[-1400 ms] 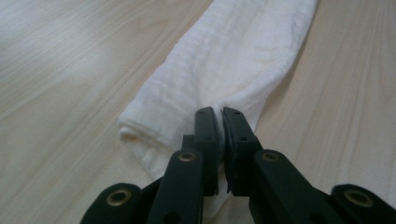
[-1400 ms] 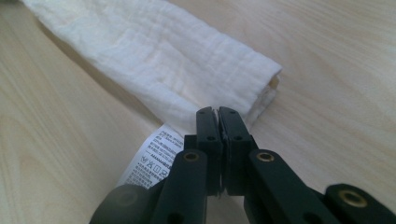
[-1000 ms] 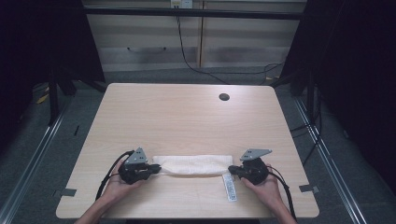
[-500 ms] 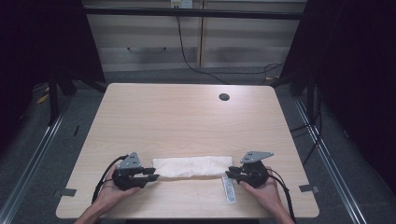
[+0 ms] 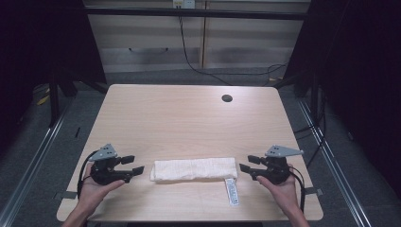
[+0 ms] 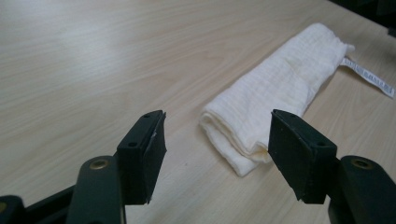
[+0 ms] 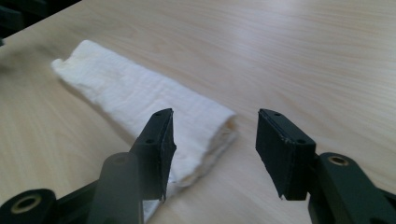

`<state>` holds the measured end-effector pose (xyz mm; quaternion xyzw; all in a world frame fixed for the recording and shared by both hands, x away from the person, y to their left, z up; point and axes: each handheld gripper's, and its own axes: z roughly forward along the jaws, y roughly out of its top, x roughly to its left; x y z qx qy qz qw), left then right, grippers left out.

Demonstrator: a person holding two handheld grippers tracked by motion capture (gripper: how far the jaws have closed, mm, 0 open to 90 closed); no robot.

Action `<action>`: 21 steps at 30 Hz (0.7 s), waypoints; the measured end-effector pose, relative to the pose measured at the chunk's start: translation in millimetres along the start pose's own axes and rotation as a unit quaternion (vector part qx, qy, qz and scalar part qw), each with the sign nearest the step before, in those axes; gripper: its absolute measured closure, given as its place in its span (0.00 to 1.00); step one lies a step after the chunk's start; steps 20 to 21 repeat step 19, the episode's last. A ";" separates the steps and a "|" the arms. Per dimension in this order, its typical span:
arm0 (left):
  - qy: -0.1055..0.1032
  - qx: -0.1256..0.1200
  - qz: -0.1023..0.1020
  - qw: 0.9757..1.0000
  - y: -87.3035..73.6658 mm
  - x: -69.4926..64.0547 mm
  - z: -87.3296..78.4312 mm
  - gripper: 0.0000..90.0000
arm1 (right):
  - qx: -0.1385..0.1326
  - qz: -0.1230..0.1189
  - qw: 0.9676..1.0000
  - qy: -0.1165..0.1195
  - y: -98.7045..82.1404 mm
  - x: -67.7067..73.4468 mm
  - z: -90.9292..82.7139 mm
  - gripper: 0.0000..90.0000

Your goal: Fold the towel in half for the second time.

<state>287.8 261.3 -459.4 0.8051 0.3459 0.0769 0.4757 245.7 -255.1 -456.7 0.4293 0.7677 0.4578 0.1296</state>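
Observation:
A white towel (image 5: 194, 169), folded into a long narrow strip, lies flat near the front of the wooden table (image 5: 179, 118), with its label (image 5: 231, 191) sticking out at the right end. My left gripper (image 5: 132, 165) hovers just off the towel's left end, and its jaws have just been opening with nothing between them. My right gripper (image 5: 248, 163) stands off the right end the same way, jaws just opened and empty. The left gripper view has the towel (image 6: 275, 93) lying ahead of the open left gripper (image 6: 217, 149). In the right gripper view the towel (image 7: 140, 98) lies beyond the open right gripper (image 7: 215, 149).
A dark round cable hole (image 5: 227, 98) sits at the table's far right. Pale cabinets (image 5: 156, 42) with a hanging cable stand behind the table, and dark frames flank both sides. The table's front edge is close under my hands.
Both grippers were shut on the towel's ends. They have opened, let go and drawn back outward and slightly up. The towel stays lying flat.

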 end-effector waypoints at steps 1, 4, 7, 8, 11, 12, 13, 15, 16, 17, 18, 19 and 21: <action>0.004 -0.004 -0.003 1.000 -0.1 2.3 -2.8 0.41 | -0.002 0.006 1.000 -0.009 -0.4 -6.3 -3.4 0.51; 0.010 -0.010 -0.015 1.000 -1.5 13.3 -10.0 0.40 | -0.011 0.021 0.999 -0.029 -3.6 -18.7 -11.1 0.48; 0.032 -0.014 -0.029 0.999 -3.3 23.4 -13.8 0.39 | -0.018 0.034 0.998 -0.049 -12.8 -28.0 -16.9 0.45; 0.037 -0.018 -0.038 0.998 -4.0 24.8 -15.7 0.38 | -0.022 0.036 0.998 -0.056 -16.5 -30.5 -18.6 0.44; 0.038 -0.020 -0.043 0.998 -7.1 25.4 -18.3 0.33 | -0.031 0.050 0.995 -0.075 -23.9 -36.3 -27.9 0.41; 0.043 -0.019 -0.048 0.998 -9.9 26.8 -18.1 0.32 | -0.034 0.052 0.995 -0.080 -25.1 -37.4 -30.4 0.39; 0.044 -0.019 -0.050 0.998 -11.7 28.2 -17.6 0.31 | -0.040 0.059 0.994 -0.087 -26.9 -38.7 -34.0 0.37; 0.050 -0.014 -0.065 0.997 -16.3 32.6 -15.6 0.28 | -0.047 0.063 0.992 -0.096 -29.6 -40.3 -38.2 0.37; 0.052 -0.013 -0.071 0.996 -17.2 34.1 -15.4 0.25 | -0.048 0.066 0.992 -0.098 -30.4 -40.5 -39.1 0.36; 0.050 -0.013 -0.073 0.996 -17.6 35.8 -15.7 0.24 | -0.049 0.068 0.992 -0.099 -31.1 -41.0 -39.5 0.35; 0.053 -0.016 -0.075 0.996 -17.7 36.4 -16.1 0.24 | -0.049 0.070 0.991 -0.102 -31.7 -41.3 -39.4 0.35; 0.055 -0.022 -0.078 0.995 -17.7 36.6 -16.5 0.24 | -0.048 0.069 0.991 -0.106 -32.2 -41.7 -38.5 0.34; 0.055 -0.022 -0.078 0.995 -17.7 36.6 -16.5 0.24 | -0.048 0.069 0.991 -0.106 -32.2 -41.7 -38.5 0.34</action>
